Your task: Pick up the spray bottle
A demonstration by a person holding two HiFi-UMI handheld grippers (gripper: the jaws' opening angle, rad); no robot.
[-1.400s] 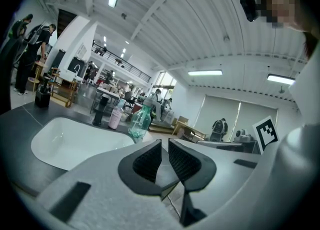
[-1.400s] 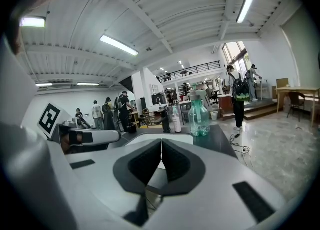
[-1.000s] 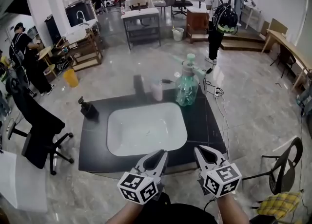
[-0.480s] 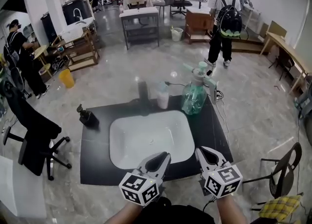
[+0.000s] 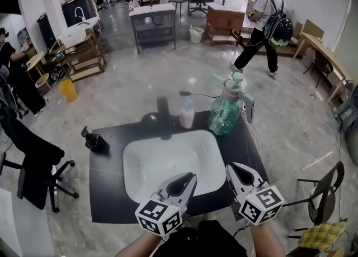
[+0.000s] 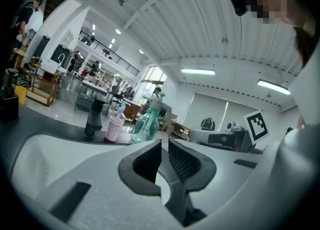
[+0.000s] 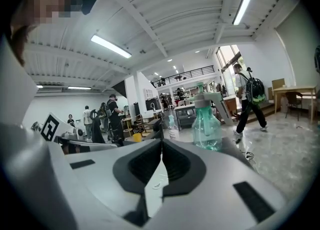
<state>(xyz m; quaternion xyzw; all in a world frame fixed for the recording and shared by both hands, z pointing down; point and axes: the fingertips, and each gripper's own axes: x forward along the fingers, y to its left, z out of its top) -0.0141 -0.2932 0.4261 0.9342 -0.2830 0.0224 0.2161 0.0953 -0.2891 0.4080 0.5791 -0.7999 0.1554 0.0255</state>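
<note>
Left tongs (image 5: 185, 181) and right tongs (image 5: 237, 172) are hovering closed and empty over the near edge of the surface (image 5: 106, 163), likely because no grasp has begun. The spray bottle (image 5: 225, 115) is standing upright at the far right corner, beyond the sink (image 5: 168, 158).

A black counter (image 5: 106, 179) is carrying a white sink (image 5: 168, 161), a faucet (image 5: 163, 117), a small bottle (image 5: 186, 116), a spray bottle (image 5: 225, 115) and a dispenser (image 5: 93, 141).
</note>
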